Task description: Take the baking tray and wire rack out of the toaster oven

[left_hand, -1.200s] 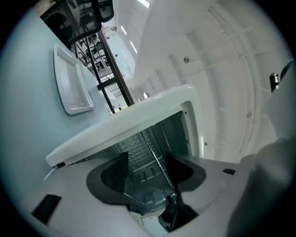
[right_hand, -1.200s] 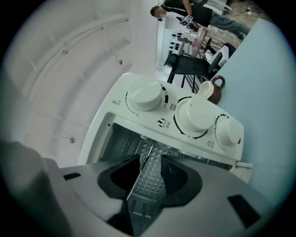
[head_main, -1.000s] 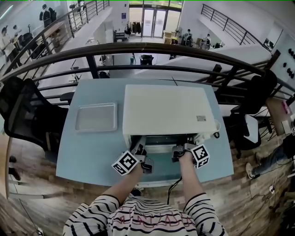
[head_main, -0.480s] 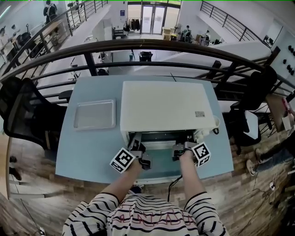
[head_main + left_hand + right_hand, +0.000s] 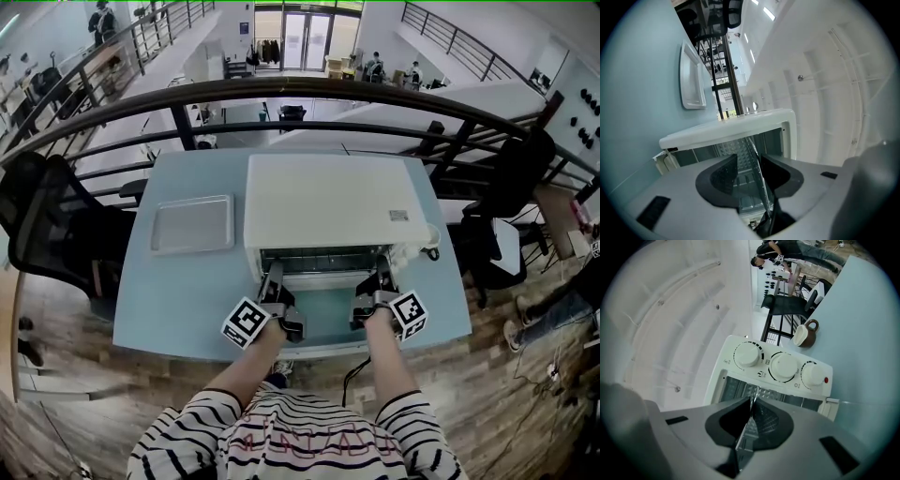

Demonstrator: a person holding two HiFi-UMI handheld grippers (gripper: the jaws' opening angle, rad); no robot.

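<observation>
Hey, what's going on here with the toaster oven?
A person with a claw in each hand is working at the open toaster oven on the table. The right claw is shut on the front edge of the wire rack, and the left claw is closing with the rack's edge between its jaws, not yet pressing. The baking tray lies out on the table, left of the oven.

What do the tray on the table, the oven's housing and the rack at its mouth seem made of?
Tray: probably bare metal; dull grey sheen, raised rim. Oven housing: smooth matte white, likely painted sheet metal, though plastic is possible. Rack: thin wire with bright glints, likely plated steel.
</observation>
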